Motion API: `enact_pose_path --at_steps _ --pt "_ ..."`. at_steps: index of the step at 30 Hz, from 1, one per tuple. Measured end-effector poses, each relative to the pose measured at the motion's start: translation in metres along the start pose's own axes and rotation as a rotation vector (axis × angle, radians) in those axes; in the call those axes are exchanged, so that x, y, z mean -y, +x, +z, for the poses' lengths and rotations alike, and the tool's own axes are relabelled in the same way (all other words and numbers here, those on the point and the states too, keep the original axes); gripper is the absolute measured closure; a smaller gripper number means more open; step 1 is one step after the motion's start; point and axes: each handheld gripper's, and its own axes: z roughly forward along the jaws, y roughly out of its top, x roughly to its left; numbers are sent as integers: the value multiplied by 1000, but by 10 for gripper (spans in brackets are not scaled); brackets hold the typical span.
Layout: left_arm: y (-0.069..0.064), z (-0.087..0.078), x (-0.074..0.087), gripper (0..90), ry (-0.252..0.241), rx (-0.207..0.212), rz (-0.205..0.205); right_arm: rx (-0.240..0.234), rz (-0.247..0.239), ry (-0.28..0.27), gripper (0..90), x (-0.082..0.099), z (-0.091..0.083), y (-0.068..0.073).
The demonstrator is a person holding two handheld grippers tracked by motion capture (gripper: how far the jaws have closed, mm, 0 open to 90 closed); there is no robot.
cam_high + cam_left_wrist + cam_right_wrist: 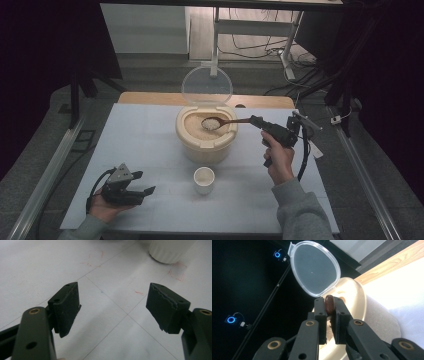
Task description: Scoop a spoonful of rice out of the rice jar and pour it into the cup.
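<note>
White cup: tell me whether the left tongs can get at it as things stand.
Probably yes. The left tongs stand open and empty on the table, and the white cup sits just beyond them with bare surface between; nothing blocks the way.

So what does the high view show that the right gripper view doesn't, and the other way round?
High view: the heaped bowl of the brown wooden spoon over the grain in the cream round container, the small white cup, and the left gripper resting open. Right gripper view: close up, the right gripper with its black jaws pinching the spoon's handle end. Both: the container and its clear hinged lid standing open.
</note>
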Motion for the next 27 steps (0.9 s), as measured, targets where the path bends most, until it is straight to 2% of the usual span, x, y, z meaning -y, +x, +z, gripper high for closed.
enact_pose_path --at_steps 11,27 --pt "0 0 0 262 0 0 -2 -25 16 23 836 1 -4 5" --pt "1 2 0 260 8 -3 -3 -51 20 111 835 20 -30 7"
